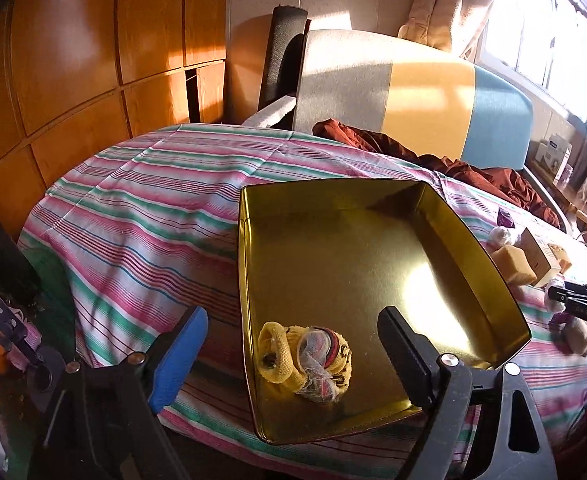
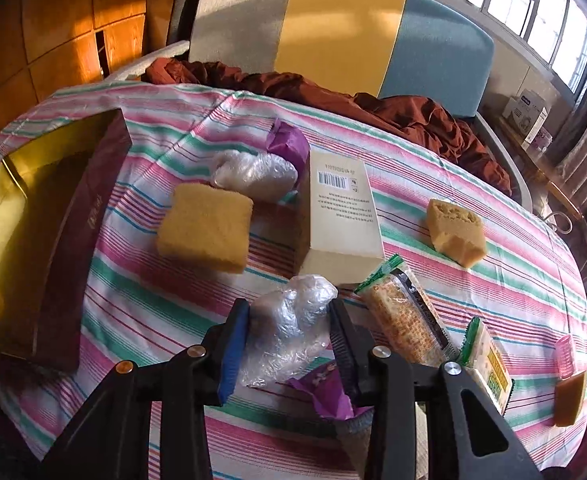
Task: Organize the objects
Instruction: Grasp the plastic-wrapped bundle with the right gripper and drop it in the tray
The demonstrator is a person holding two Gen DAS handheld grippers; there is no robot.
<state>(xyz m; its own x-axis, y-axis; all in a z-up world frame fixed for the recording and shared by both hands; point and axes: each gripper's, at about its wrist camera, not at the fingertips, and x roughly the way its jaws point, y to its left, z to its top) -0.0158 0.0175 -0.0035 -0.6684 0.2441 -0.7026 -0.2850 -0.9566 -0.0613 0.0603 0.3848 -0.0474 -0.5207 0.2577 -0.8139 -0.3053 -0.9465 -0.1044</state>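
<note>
Left wrist view: the left gripper (image 1: 293, 354), fingers spread wide and empty, hovers over the shiny gold metal tin (image 1: 249, 264), which holds a soft yellow knitted bundle (image 1: 305, 360).

Right wrist view: the right gripper (image 2: 289, 340) pinches a crinkly clear plastic bag (image 2: 289, 328) on the striped cloth (image 2: 473, 280); it looks light, slippery and crushable, best held mid-bulk.

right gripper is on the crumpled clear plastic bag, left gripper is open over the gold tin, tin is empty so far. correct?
Not quite: the gold tin is not empty. The left wrist view shows a yellow knitted item lying in its near corner. The rest holds: right gripper around the crumpled clear plastic bag, left gripper open.
</note>
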